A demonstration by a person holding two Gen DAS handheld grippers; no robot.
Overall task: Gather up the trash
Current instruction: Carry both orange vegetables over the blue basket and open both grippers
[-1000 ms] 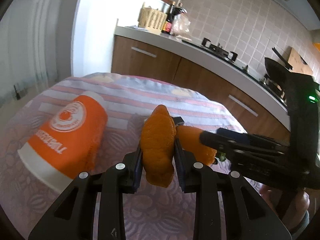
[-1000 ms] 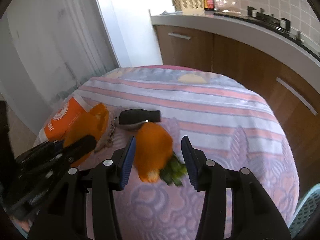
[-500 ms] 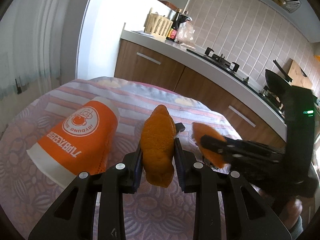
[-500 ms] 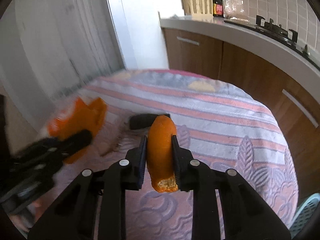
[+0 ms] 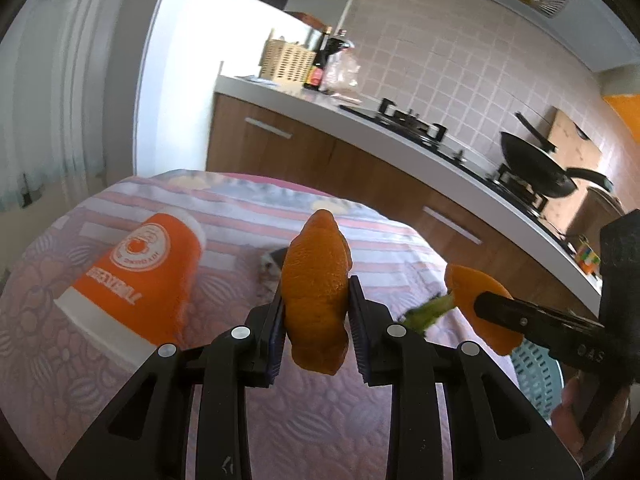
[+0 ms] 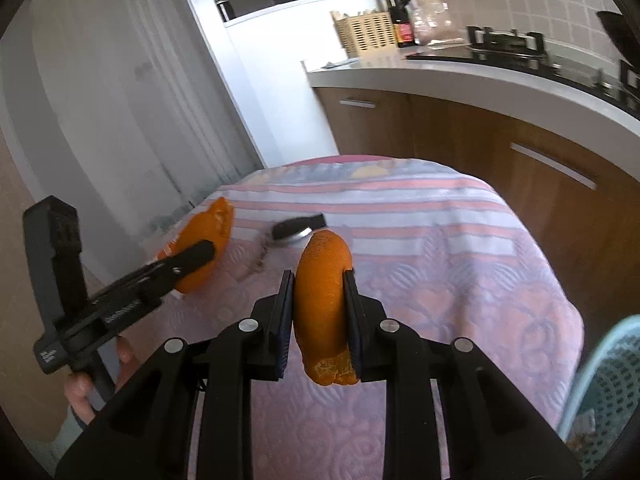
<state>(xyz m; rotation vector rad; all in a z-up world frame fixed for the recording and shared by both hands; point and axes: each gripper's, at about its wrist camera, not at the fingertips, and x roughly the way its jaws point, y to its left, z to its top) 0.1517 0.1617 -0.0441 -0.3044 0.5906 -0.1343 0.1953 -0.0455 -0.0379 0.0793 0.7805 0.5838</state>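
My left gripper (image 5: 316,294) is shut on a curled orange peel (image 5: 316,248), held above the table; from the right wrist view the left gripper (image 6: 202,250) and its peel (image 6: 212,224) show at the left. My right gripper (image 6: 318,280) is shut on a second orange peel (image 6: 322,320), lifted off the cloth. In the left wrist view the right gripper (image 5: 494,308) shows at the right, with that peel (image 5: 466,284) and a green leaf scrap (image 5: 430,310) hanging from it. An orange and white paper cup (image 5: 136,276) lies on its side on the table.
The table wears a pink and lilac striped cloth (image 6: 440,260). A black key fob (image 6: 298,228) with a chain lies on it. A light blue plastic basket (image 6: 600,380) stands below the table's right edge. Kitchen cabinets and a counter run behind.
The right gripper closed on the peel that lay on the cloth, lifted it and carried it to the right. The left gripper rose a little, keeping its peel.
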